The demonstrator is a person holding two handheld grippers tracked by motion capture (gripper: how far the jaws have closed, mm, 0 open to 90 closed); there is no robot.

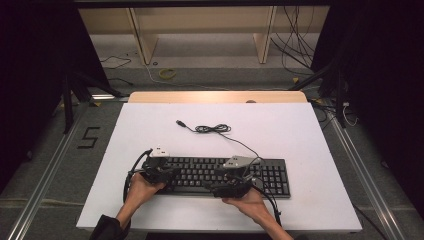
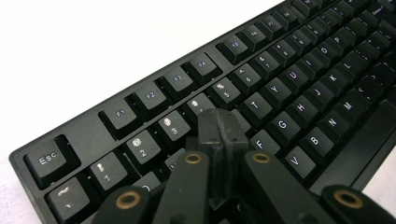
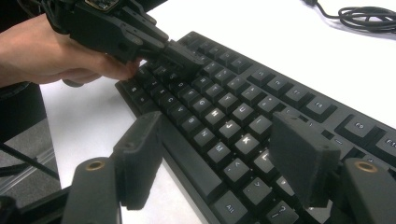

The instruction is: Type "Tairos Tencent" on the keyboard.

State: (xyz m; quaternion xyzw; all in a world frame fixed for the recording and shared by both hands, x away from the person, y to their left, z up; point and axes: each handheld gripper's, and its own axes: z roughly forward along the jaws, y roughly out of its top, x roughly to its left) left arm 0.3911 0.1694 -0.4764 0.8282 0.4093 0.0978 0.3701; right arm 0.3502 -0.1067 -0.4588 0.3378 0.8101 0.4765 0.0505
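- Nearest the high camera, two forearms rise from the bottom edge, each hand holding a tool over a black keyboard (image 1: pixel 220 176).
- Left hand (image 1: pixel 141 189) sits at lower left of centre; its left tool (image 1: pixel 172 172) reaches over the keyboard's left end.
- In the left tool's view its jaws are pressed together with nothing between them, the tip down among the keys near 4 and R; whether it touches a key I cannot tell.
- Keyboard lies lengthwise across the lower middle of the white bench (image 1: pixel 300 130), parallel to the near edge.
- Right hand (image 1: pixel 247 200) sits at lower right of centre; the right tool (image 1: pixel 212 187) is over the keyboard's middle, grey plate on top.
- In the right tool's view its jaws stand wide apart and empty above the letter keys, with the left tool (image 3: pixel 184 58) and hand at upper left.
- Cable (image 1: pixel 215 129) runs from the keyboard's back edge up to a loose coil at mid-bench, its plug lying at the upper left of the coil.
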